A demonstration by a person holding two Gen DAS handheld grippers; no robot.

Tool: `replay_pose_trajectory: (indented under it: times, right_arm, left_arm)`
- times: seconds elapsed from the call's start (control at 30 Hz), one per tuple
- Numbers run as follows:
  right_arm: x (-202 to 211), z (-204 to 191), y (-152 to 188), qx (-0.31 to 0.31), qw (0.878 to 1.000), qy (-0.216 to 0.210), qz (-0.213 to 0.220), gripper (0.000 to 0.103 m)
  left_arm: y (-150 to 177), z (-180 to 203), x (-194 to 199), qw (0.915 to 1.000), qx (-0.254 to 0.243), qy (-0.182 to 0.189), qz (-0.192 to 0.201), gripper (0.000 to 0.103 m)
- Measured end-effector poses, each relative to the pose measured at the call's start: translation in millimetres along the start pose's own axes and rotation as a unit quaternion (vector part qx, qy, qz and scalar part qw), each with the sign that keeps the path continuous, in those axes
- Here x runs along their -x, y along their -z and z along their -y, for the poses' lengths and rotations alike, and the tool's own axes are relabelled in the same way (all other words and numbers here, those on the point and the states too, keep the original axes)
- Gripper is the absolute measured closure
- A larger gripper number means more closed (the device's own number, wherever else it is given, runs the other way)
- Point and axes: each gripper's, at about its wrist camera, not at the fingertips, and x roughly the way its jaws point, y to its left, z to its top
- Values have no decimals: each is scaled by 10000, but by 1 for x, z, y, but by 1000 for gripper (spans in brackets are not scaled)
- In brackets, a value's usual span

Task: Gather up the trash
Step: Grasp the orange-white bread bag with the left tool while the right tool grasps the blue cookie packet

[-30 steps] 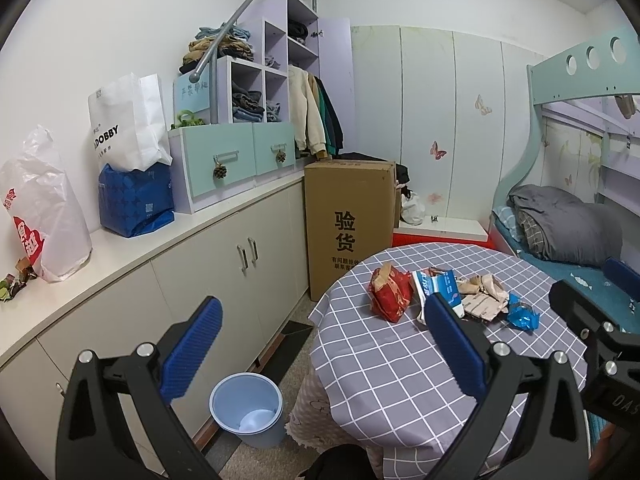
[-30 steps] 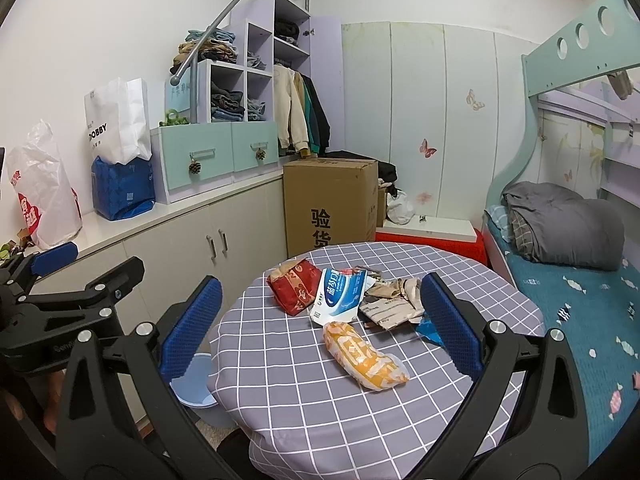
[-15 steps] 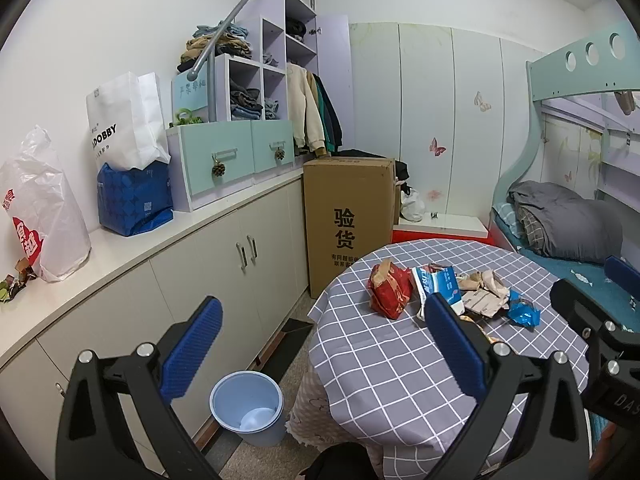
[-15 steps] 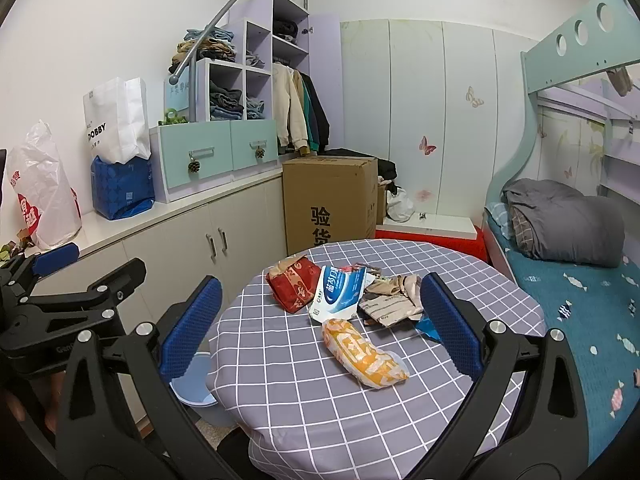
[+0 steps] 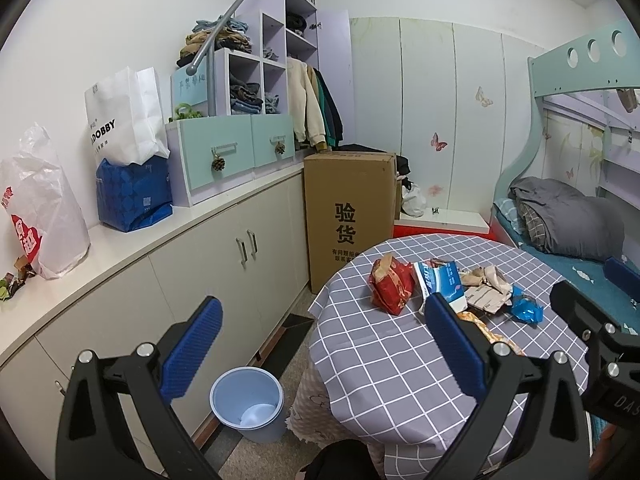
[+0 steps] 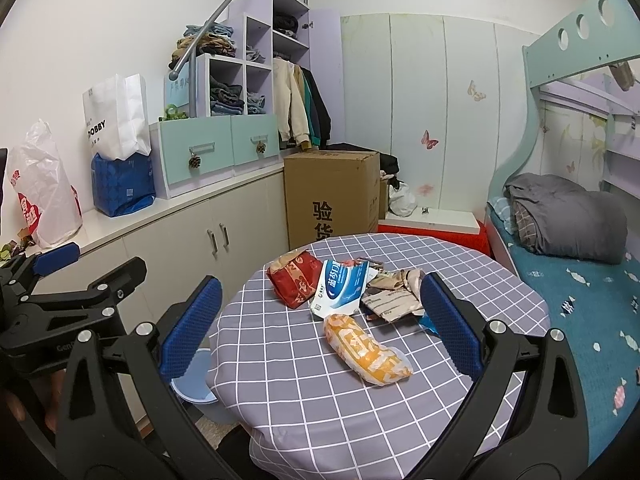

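— Two claws, both spread wide and gripping nothing. The right gripper (image 6: 318, 322) hangs over the near edge of the round table (image 6: 280, 364), its blue pads (image 6: 190, 326) well apart.

— What lies between those pads?

— Straight ahead of the right claw, closest to it, an orange snack bag (image 6: 366, 350) lies flat on the checked cloth. Just beyond that sits a blue and white pouch (image 6: 340, 288), with a red wrapper (image 6: 294, 276) touching its left side and crumpled brown paper (image 6: 394, 294) to its right. A blue foil scrap (image 6: 428, 322) peeks out beside the right pad, mostly hidden.

— And the other claw?

— The left gripper (image 5: 320, 346) is released too, held off the table's left edge. The same pile sits ahead and to its right: red wrapper (image 5: 392, 286), pouch (image 5: 438, 282), brown paper (image 5: 486, 290), blue foil scrap (image 5: 526, 308). The orange bag (image 5: 486, 330) is largely behind its right finger.

— Where is the bin?

— A pale blue trash bin (image 5: 248, 402) stands on the floor below and between the left claw's fingers, beside the table and against the white cabinets (image 5: 224, 256). It looks empty of wrappers — only a pale patch at the bottom.

— Farther out?

— A tall cardboard box (image 5: 346, 216) stands beyond the table, and a bunk bed (image 6: 568, 240) with a grey blanket lies off to the right.
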Motion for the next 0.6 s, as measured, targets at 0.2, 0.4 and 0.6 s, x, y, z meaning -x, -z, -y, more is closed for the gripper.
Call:
replay_pose_trajectory:
  times: [0.2, 0.4, 0.6]
  right_arm:
    - [-4, 1, -1, -49, 10000, -30, -60, 6]
    - [-13, 8, -1, -110, 9998, -36, -145, 6]
    - [-36, 28, 9, -222, 9986, 150, -452, 6]
  left_arm:
    - [-1, 1, -6, 10000, -9, -28, -60, 4]
    - [1, 4, -18, 9998, -34, -84, -204, 4]
    - [9, 13, -52, 9987, -88, 20, -499, 4]
